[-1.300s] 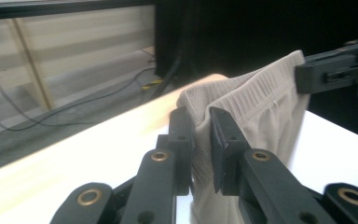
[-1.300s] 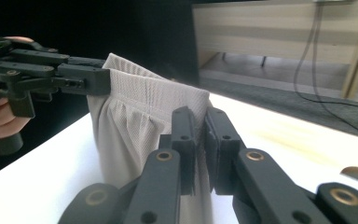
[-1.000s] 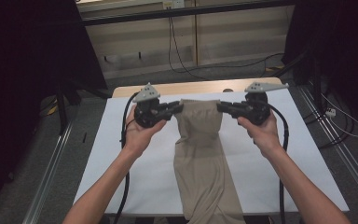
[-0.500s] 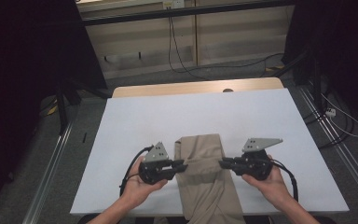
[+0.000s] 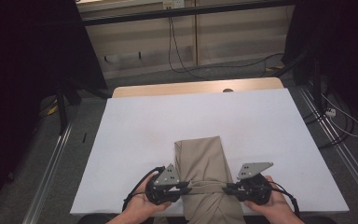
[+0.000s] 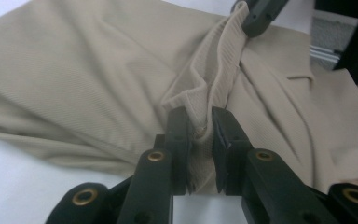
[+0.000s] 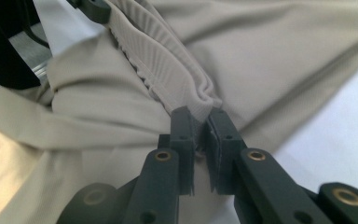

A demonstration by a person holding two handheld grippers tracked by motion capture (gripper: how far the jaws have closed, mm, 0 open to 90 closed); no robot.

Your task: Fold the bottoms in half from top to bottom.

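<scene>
The beige garment (image 5: 205, 177) lies lengthwise on the white desk (image 5: 168, 126), its long axis running away from the person, its near end hanging off the near edge. Its ribbed hem (image 6: 223, 70) is stretched crosswise between 2 tongs: the left tongs (image 5: 189, 185) and right tongs (image 5: 223, 187) each pinch 1 end, equally near.

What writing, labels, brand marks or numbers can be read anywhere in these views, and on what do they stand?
None can be read.
Folded beige ribbed-hem fabric garment: no tag, print or label shows.
White table cover: plain.
Grey three-cornered plates on the left gripper and right gripper: small holes, no lettering.
Pale wall outlet plate at the top of the high view: too small to tell any marking.
</scene>
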